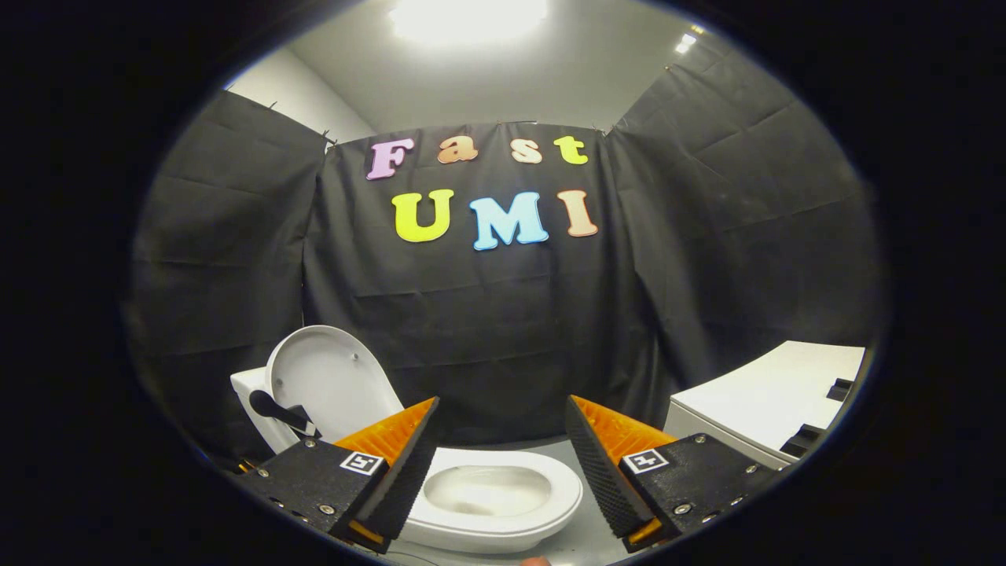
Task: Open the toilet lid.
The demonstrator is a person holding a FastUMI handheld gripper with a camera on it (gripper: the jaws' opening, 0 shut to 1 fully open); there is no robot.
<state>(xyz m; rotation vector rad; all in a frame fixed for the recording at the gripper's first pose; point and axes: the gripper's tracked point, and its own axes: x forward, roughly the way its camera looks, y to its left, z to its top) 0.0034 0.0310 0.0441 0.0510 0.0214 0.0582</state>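
Lid (326, 377) at lower left is already up, leaning back on the tank, so the gripper (503, 464) just hangs open above the bowl (487, 491), holding nothing.

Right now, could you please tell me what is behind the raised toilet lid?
The raised lid leans back against the white tank, of which a corner shows. The rest is covered. Black cloth hangs behind. The open hand-held gripper holds nothing, with the bowl between its fingers.

The gripper (501, 440) hangs with fingers spread wide over the uncovered toilet bowl (487, 491). The raised toilet lid (326, 377) stands behind the left finger; a white cabinet (766, 401) blocks the right side.
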